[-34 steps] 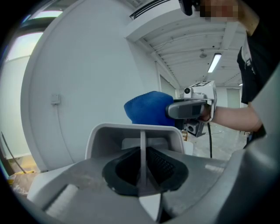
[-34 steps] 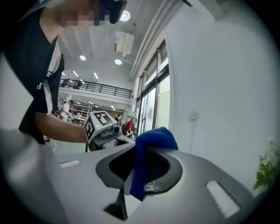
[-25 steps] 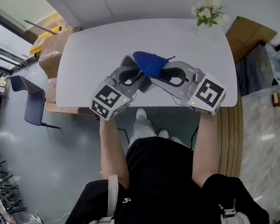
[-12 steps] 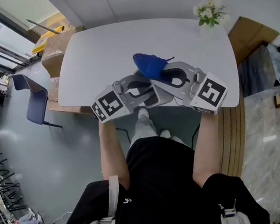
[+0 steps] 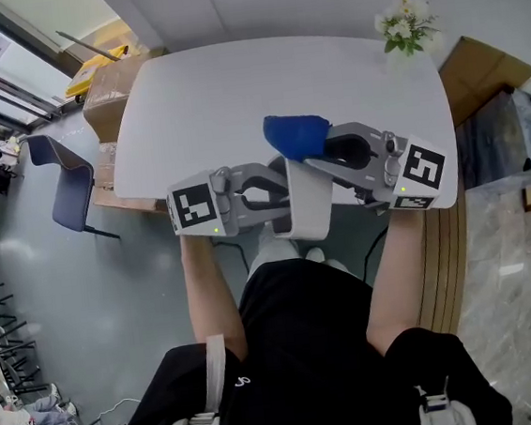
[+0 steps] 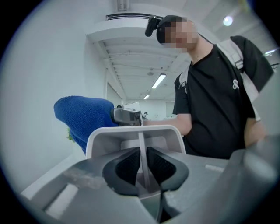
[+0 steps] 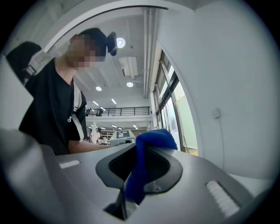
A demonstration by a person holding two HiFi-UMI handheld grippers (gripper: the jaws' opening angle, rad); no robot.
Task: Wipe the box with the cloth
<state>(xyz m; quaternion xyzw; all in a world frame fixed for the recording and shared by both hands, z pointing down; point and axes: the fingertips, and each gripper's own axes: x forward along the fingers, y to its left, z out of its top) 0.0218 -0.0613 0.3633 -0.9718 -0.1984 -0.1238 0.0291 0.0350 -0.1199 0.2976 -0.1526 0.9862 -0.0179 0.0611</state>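
Since a second ago the left tongs [image 5: 281, 194] have swung from pointing toward 1 o'clock to lying almost level, pointing toward 3 o'clock. Their marker cube [image 5: 192, 208] has slid out toward 9 o'clock. The box [image 5: 308, 200] has turned with them and now shows as a pale oblong hanging over the tabletop's [image 5: 224, 88] 6 o'clock edge. The right tongs [image 5: 324, 144] have shifted a little toward 3 o'clock, carrying the cloth [image 5: 295, 135] along.

In the left gripper view the left tongs are pinched narrow on a thin wall of the box, the dark pads [image 6: 127, 164] pressing it from both sides. The box's pale rim arches just beyond them. The blue cloth bulges past that rim at 10 o'clock, with the tip of the right tongs beside it. The right gripper view shows the right tongs closed on a fold of the cloth, which rises from between the pads and bunches into a rounded wad above them.

In the head view the cloth sits at the box's 12 o'clock end, touching it or very nearly so; I cannot tell which. The left tongs reach the box from 9 o'clock, and the right tongs come to the cloth from 3 o'clock. A person [image 5: 298, 345] in a black shirt holds both, forearms stretched forward. A small bunch of flowers [image 5: 404, 24] stands at the tabletop's 1 o'clock corner. A chair [image 5: 66, 185] stands off its 9 o'clock side, and a cardboard carton [image 5: 110, 82] lies at 11 o'clock.
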